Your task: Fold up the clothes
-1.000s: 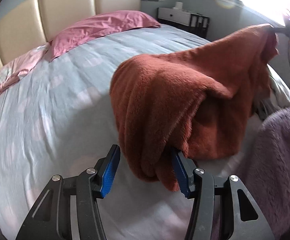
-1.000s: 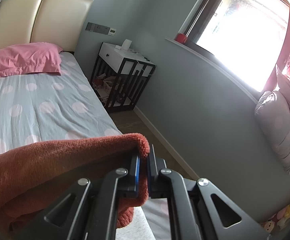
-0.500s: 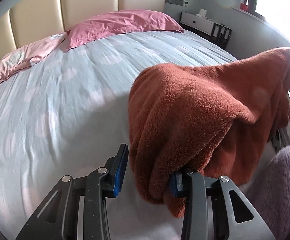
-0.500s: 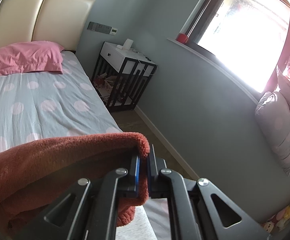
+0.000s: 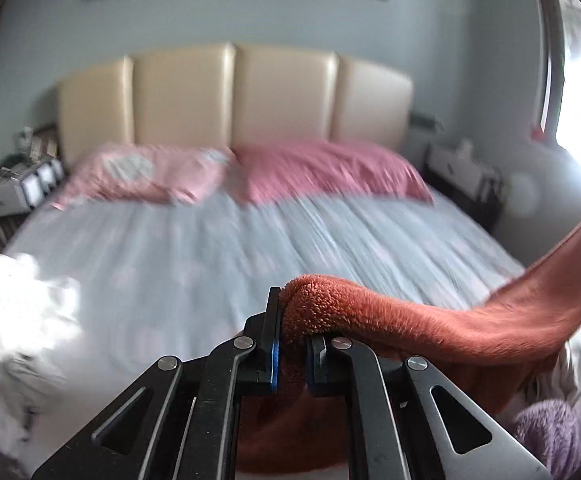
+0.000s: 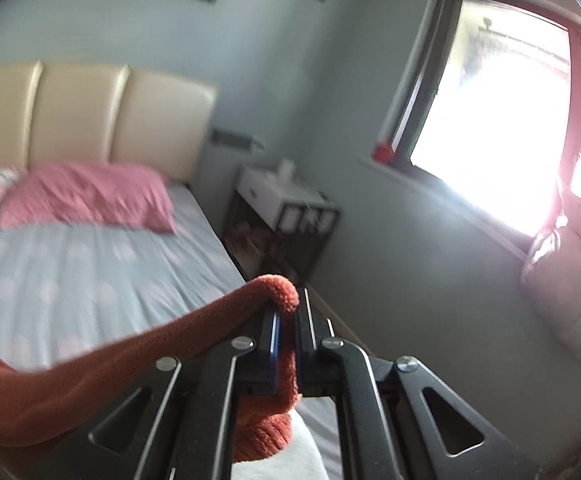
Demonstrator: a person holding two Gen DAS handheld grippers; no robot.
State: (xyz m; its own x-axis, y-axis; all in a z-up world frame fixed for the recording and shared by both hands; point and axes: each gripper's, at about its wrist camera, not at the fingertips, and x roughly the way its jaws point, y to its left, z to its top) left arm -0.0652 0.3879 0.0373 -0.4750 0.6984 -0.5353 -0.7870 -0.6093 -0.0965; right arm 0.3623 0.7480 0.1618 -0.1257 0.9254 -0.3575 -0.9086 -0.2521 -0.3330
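Observation:
A rust-orange fleece garment (image 5: 430,320) is stretched in the air between my two grippers, above the bed (image 5: 210,264). My left gripper (image 5: 292,336) is shut on one corner of it; the cloth runs off to the right and sags below the fingers. In the right wrist view my right gripper (image 6: 286,320) is shut on another corner of the garment (image 6: 102,364), which runs off to the left. The cloth's hanging lower part is mostly hidden behind the gripper bodies.
The bed has a pale blue dotted sheet, two pink pillows (image 5: 322,172) and a cream headboard (image 5: 234,96). White laundry (image 5: 22,300) lies at its left edge, a purple fleece item (image 5: 550,432) at lower right. A nightstand (image 6: 282,208) and bright window (image 6: 490,128) are on the right.
My left gripper closed on the orange garment's edge and lifted; the view swung up to the headboard. The bunched cloth is now pulled taut. The right gripper kept its hold and rose slightly.

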